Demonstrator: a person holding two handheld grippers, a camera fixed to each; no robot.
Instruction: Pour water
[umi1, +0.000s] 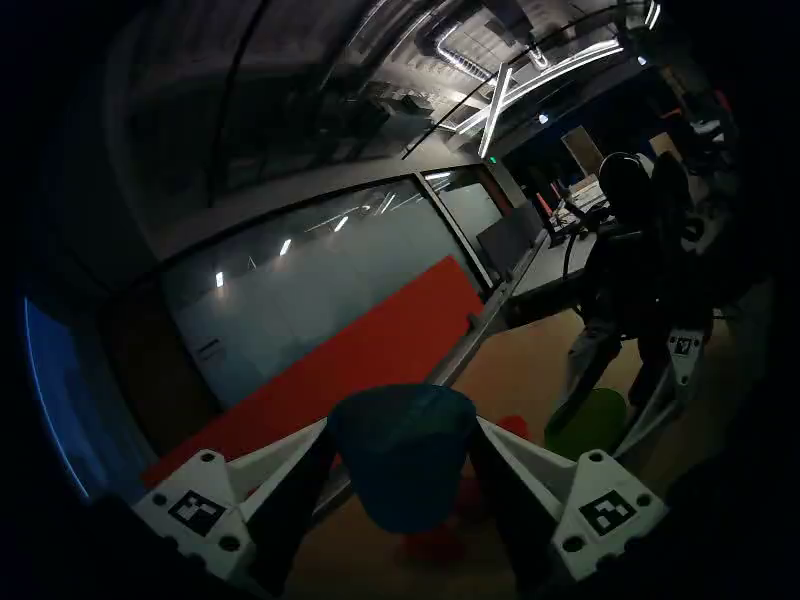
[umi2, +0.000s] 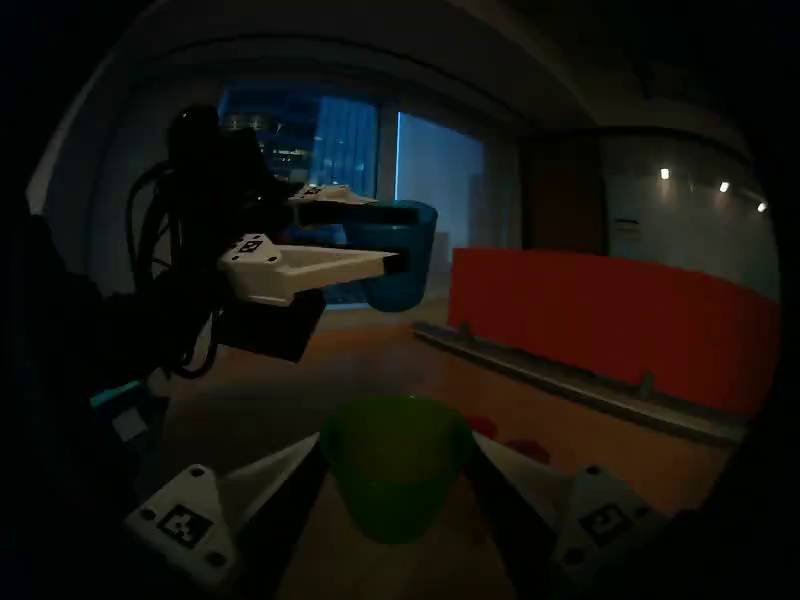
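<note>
Left tool (umi1: 403, 432) is clenched on a blue cup (umi1: 403, 480), 1 finger each side; in the right gripper view that cup hangs upright, well above the wooden surface (umi2: 300, 370). Right tool (umi2: 397, 440) grips a green cup (umi2: 395, 485) likewise, lower down, w/ a red panel (umi2: 600, 310) behind.

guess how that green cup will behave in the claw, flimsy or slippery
The green cup looks like thin, translucent plastic, so probably light and apt to flex if the right claw squeezes hard. Its smooth walls taper toward the base, so it may slip in the grip. I cannot tell whether it holds water.
</note>
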